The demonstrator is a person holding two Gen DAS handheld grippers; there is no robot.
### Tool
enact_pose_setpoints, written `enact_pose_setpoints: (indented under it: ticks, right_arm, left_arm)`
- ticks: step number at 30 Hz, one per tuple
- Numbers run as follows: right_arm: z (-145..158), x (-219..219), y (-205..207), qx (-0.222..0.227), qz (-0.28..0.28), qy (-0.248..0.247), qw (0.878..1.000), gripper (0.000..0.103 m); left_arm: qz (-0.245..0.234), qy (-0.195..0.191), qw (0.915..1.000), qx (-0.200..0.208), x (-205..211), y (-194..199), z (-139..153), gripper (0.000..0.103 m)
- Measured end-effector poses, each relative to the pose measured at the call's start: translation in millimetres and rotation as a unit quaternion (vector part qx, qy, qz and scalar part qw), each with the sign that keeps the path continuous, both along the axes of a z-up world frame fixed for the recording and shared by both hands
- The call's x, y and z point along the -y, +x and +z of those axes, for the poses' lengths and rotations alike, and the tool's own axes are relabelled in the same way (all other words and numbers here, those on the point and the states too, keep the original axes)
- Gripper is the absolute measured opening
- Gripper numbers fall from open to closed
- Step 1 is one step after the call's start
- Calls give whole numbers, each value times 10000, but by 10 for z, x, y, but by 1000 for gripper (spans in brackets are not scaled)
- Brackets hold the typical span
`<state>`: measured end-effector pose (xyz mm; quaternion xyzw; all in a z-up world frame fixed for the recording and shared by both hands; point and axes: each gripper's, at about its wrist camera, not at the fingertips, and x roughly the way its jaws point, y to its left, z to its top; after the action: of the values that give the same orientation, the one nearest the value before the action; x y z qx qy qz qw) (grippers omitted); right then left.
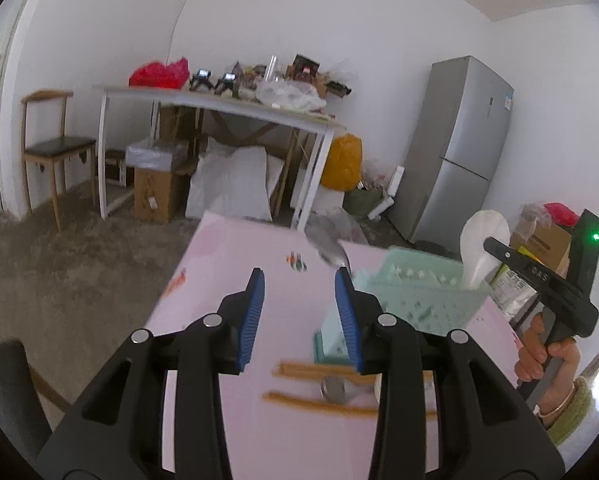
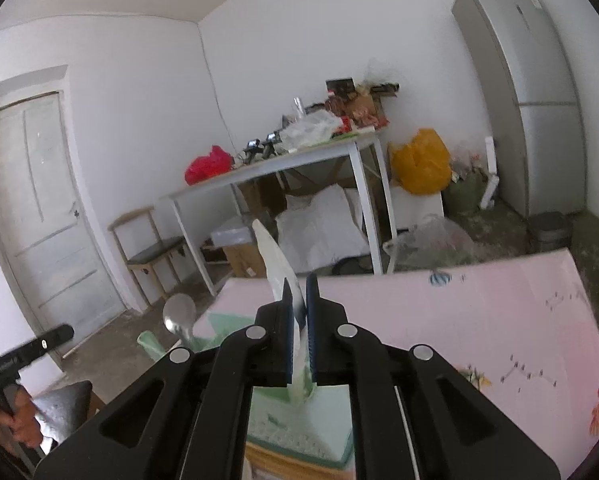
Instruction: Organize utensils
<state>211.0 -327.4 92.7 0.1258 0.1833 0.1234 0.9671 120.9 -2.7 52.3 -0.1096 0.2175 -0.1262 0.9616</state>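
Left tool lower centre, jaws apart, empty, above chopsticks on pink worktop. Right tool clamps white rice paddle, handle down into green utensil holder at right, likely for upright storage.

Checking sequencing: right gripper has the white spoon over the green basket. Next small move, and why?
Probably lower a bit, then release: the right gripper is shut on the white spoon, handle end already in the green basket. Left gripper is open, empty.
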Motion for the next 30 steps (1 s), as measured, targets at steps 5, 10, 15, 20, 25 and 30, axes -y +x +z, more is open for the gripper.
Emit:
enact_pose_setpoints:
  ticks: [5,10,15,20,25,30]
  right_arm:
    - [-51,-56,-89,-183,-109,-63,9998,17]
    - [-70,-56,-191,-250,-345,-98,9990,38]
    - [4,4,-386,-182,-601,-65,9980,48]
    - [67,28,-717,-249,-829,-142,9961,56]
    - [-8,-22,-1077,-627,-921,-272,9934,70]
    - [-347,-193,-1347,-1500,-772,-329,9851,75]
  left_arm:
    - [-109,-80,9996,-244,7,-154,-156,36]
    - [-295,-35,9985,-449,80,-262,-296,38]
    - [-376,-151,9970,-656,112,-354,-414,40]
    - [-420,-160,9958,-795,160,-411,-514,46]
    - [-612,-157,9916,-1128,310,-394,-680,52]
    - [-654,121,9867,-1486,434,-373,-837,59]
